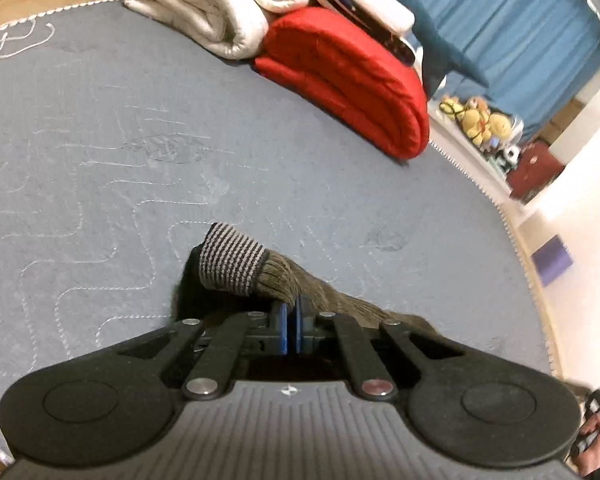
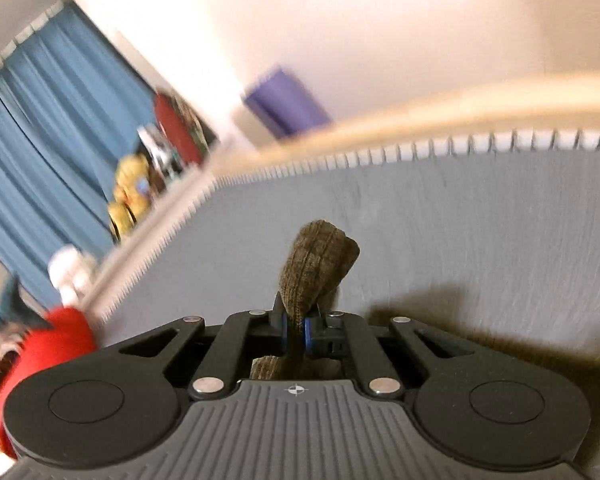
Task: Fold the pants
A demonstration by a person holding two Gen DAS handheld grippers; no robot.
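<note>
We see left gripper (image 1: 291, 312) and right gripper (image 2: 300, 322) each clamped on brown pants (image 1: 236, 266), lifted over grey mattress (image 1: 100, 152). Red blanket (image 1: 348, 88), white bedding (image 1: 204, 12) well apart; right view blurred, probably toys (image 2: 130, 192).

The right wrist view is smeared: the blue curtain (image 2: 52, 128), yellow plush toys (image 2: 130, 192) and purple block (image 2: 286, 104) beyond the mattress (image 2: 480, 216) lack detail. Most of the pants (image 1: 236, 264) lies hidden beneath the left gripper (image 1: 291, 312). A hand (image 1: 592, 448) below the mattress is cropped.
</note>
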